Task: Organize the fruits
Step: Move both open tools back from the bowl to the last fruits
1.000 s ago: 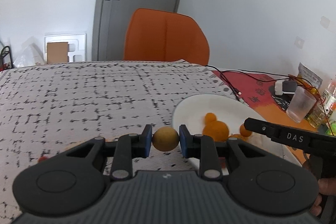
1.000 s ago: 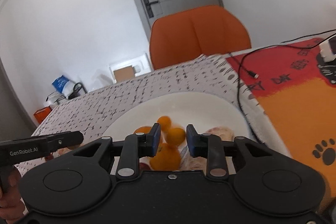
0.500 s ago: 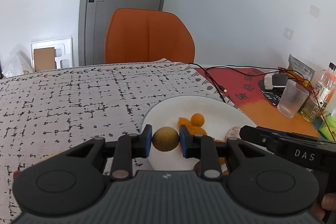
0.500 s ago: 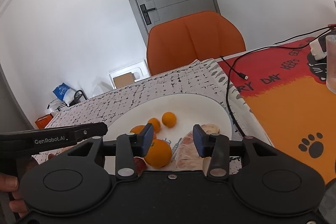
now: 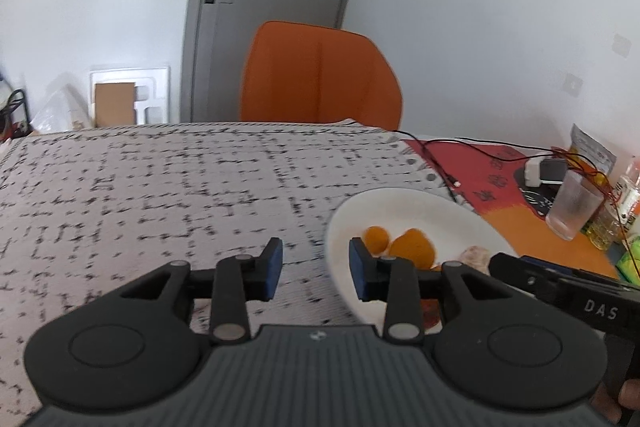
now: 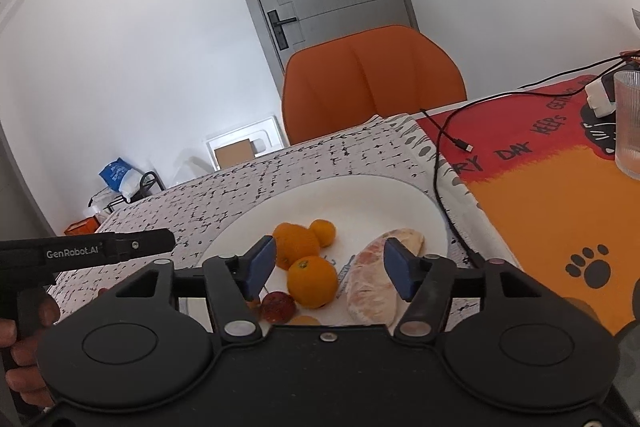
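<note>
Left gripper (image 5: 312, 269): jaws apart and opening, nothing between the blue pads; it hangs over the black-and-white patterned cloth (image 5: 160, 195) on the tabletop, at the left rim of the white plate (image 5: 420, 205). Left-wrist view is motion-blurred. Right gripper (image 6: 330, 269): jaws wider apart and also opening, pads clear of any fruit; through the gap a large orange (image 6: 312, 281) and a peeled, pale pink citrus segment (image 6: 378, 275) lie on the plate below. Fruit on the plate, right-wrist view: another orange (image 6: 294, 245) behind the large one, a smaller kumquat-like fruit (image 6: 323, 231) touching it on the right, a small dark red fruit (image 6: 277, 305) at the near edge just beside the left pad, and an orange sliver partly hidden by the gripper body. The olive-brown round fruit cannot be made out in either view. A hand (image 6: 20, 355) grips the left tool's handle at the lower left edge. A black cable (image 6: 444, 163) runs along the plate's right side onto a red and orange mat (image 6: 560, 195); a ribbed glass (image 6: 628, 123) stands on it. An orange chair (image 6: 372, 79) stands behind the tabletop.
</note>
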`<state>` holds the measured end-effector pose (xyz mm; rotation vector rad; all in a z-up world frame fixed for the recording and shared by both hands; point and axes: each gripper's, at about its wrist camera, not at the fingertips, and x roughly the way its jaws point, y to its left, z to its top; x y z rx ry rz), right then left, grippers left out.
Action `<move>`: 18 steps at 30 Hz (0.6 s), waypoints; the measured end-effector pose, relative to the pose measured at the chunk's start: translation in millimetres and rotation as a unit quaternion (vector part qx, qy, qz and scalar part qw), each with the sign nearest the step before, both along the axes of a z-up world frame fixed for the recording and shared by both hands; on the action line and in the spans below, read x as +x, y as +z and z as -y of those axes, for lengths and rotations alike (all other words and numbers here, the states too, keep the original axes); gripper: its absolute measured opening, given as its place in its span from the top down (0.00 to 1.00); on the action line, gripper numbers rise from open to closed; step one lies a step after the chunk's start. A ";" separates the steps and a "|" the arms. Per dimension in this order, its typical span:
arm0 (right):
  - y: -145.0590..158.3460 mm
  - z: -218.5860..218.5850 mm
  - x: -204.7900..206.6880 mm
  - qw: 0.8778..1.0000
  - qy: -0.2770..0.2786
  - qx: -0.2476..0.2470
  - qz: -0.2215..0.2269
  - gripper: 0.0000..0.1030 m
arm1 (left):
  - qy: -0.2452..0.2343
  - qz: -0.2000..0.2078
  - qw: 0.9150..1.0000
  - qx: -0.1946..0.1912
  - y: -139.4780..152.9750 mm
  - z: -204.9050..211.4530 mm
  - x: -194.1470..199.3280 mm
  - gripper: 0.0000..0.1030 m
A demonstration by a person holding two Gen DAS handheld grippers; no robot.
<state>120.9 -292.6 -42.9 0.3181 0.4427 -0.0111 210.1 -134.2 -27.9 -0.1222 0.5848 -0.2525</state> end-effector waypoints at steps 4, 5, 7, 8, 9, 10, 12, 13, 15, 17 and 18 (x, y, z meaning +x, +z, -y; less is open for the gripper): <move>0.2 -8.5 1.2 1.000 0.008 -0.003 0.000 0.36 | 0.022 -0.002 1.000 0.001 -0.1 -17.5 -5.7 0.51; 0.4 -10.9 1.9 1.000 0.011 -0.004 -0.001 0.36 | 0.026 -0.002 1.000 0.000 -0.3 -21.2 -7.3 0.49; 1.5 -15.9 2.8 1.000 0.017 -0.004 0.000 0.34 | 0.035 0.000 0.999 0.001 -0.2 -29.0 -11.0 0.46; 2.3 -18.4 3.1 1.000 0.019 -0.005 0.000 0.33 | 0.040 -0.001 0.999 0.002 -0.2 -32.9 -12.6 0.45; 3.0 -21.4 3.4 1.000 0.021 -0.006 0.000 0.32 | 0.046 -0.001 0.999 0.003 -0.2 -37.3 -14.3 0.43; 3.9 -24.3 4.0 1.000 0.025 -0.007 0.001 0.31 | 0.050 -0.001 0.999 0.003 -0.3 -41.3 -15.9 0.42; 5.2 -30.0 5.8 0.999 0.031 -0.009 0.002 0.30 | 0.060 -0.001 0.998 0.004 -0.3 -49.7 -19.0 0.40; 6.0 -32.8 6.7 0.999 0.034 -0.010 0.003 0.29 | 0.064 -0.001 0.998 0.004 -0.2 -54.2 -20.5 0.40; 7.4 -38.6 8.3 0.999 0.042 -0.012 0.004 0.29 | 0.073 0.000 0.997 0.006 -0.2 -61.8 -23.1 0.38; 7.8 -44.1 10.6 0.999 0.049 -0.014 0.005 0.28 | 0.084 -0.001 0.996 0.009 -1.1 -68.8 -25.3 0.36; 7.7 -46.9 11.5 0.999 0.051 -0.014 0.005 0.27 | 0.088 -0.001 0.996 0.010 -1.7 -72.1 -26.6 0.34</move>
